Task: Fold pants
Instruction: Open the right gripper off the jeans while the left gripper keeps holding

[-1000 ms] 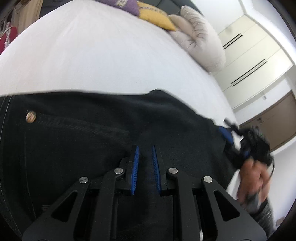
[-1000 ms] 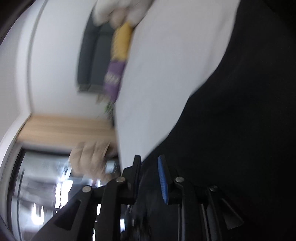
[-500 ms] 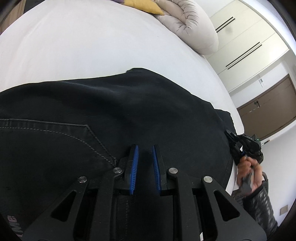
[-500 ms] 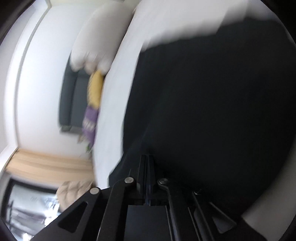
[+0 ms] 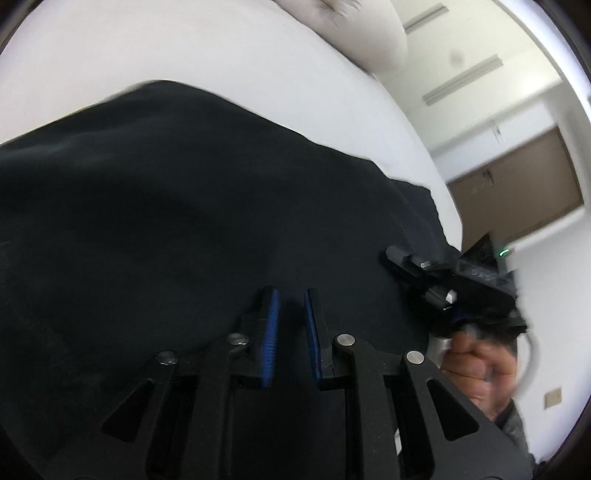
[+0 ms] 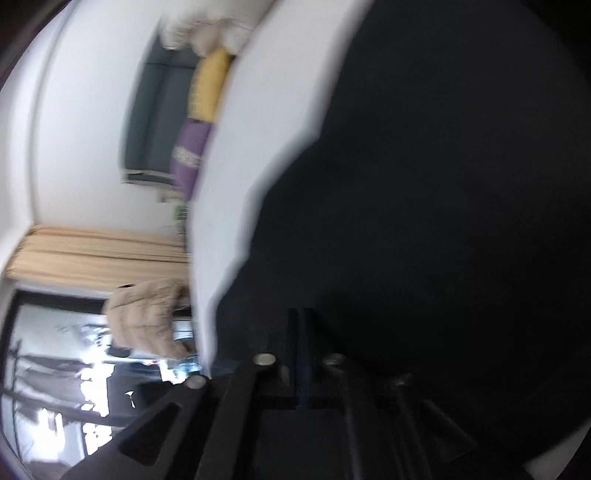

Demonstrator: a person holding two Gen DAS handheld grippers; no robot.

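Black denim pants (image 5: 177,206) lie spread on a white bed (image 5: 207,48). My left gripper (image 5: 290,295) hovers low over the pants with a narrow gap between its blue pads, nothing between them. My right gripper (image 5: 397,256) shows at the right of the left wrist view, held by a hand, its tip on the pants' right edge. In the blurred right wrist view the right gripper (image 6: 299,314) has its fingers pressed together over the black pants (image 6: 424,206); whether cloth is pinched between them cannot be told.
A beige pillow (image 5: 354,29) lies at the bed's far end, with white wardrobe doors (image 5: 461,77) and a brown door (image 5: 517,177) beyond. The right wrist view shows yellow (image 6: 208,85) and purple (image 6: 190,155) cushions, a curtain and a beige jacket (image 6: 147,317).
The left gripper has slid across the pants, from the buttoned waist and pocket to plain cloth. The right gripper closed from open to shut and moved nearer the left one.
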